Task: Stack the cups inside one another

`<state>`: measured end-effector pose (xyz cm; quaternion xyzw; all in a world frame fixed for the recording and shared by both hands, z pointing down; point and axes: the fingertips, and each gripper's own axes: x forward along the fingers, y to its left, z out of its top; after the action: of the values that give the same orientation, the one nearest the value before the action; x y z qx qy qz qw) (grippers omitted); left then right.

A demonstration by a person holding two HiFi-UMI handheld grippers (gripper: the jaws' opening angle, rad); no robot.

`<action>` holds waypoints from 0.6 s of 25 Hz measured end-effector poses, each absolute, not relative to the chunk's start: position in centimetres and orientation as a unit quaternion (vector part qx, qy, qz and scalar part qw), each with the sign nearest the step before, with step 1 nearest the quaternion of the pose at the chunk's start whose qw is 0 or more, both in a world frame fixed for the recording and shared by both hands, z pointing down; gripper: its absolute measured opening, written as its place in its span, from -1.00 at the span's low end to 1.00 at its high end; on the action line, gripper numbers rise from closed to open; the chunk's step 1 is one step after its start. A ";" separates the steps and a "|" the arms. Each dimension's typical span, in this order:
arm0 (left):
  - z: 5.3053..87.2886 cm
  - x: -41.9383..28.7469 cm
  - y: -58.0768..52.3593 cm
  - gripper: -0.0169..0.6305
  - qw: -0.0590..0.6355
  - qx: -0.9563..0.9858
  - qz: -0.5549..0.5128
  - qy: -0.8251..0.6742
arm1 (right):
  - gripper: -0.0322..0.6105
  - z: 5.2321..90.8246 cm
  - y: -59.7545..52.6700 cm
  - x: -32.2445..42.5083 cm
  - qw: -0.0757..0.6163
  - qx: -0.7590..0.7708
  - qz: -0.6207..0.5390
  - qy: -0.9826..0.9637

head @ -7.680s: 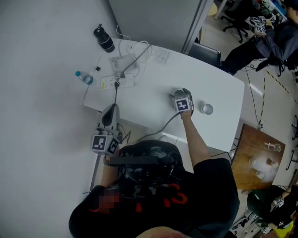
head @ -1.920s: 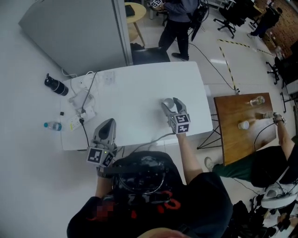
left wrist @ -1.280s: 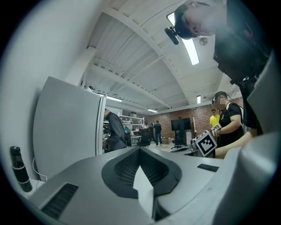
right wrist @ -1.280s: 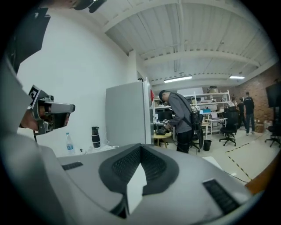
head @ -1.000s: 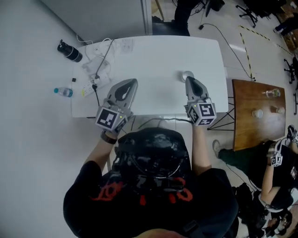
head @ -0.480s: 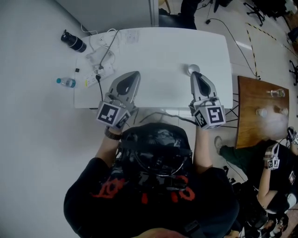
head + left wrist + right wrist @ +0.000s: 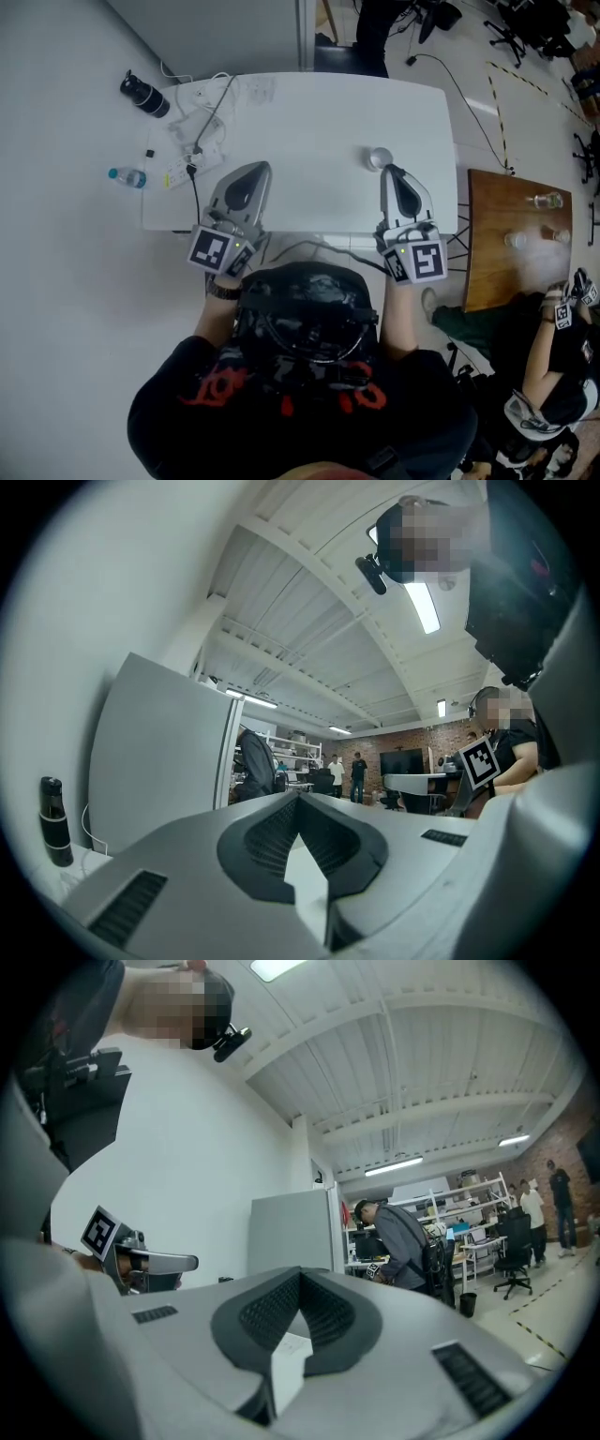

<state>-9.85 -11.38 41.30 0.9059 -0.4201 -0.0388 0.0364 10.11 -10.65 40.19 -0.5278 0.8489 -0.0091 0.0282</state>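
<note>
One small silvery cup (image 7: 379, 157) on white table (image 7: 319, 131); left hand-held gripper (image 7: 258, 169), right hand-held gripper (image 7: 388, 171) both closed, empty.

Two grippers held out side by side
Left gripper (image 7: 252, 175) and right gripper (image 7: 390, 175) pointed toward 12 o'clock, jaws pressed together, empty.

The cups (image 7: 379, 157) stand on the bench (image 7: 319, 112), right of its middle, just ahead of the right gripper (image 7: 388, 172). The left gripper (image 7: 255, 171) is well apart to their left. A power strip (image 7: 190, 165) lies at the bench's left end.
</note>
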 end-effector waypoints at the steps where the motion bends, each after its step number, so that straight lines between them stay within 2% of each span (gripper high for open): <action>1: 41.5 -9.9 -11.5 -0.94 0.040 0.905 -0.039 -0.422 | -0.89 40.1 -10.9 10.0 0.028 -0.527 -0.007 0.850; 15: 42.6 -12.0 -11.6 -0.94 0.054 0.891 -0.046 -0.449 | -0.89 39.6 -12.1 8.4 0.026 -0.509 0.003 0.860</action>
<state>-12.01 -11.64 42.61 0.8909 -0.4486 -0.0464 0.0535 8.39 -12.12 39.60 -0.5091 0.8603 0.0030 0.0262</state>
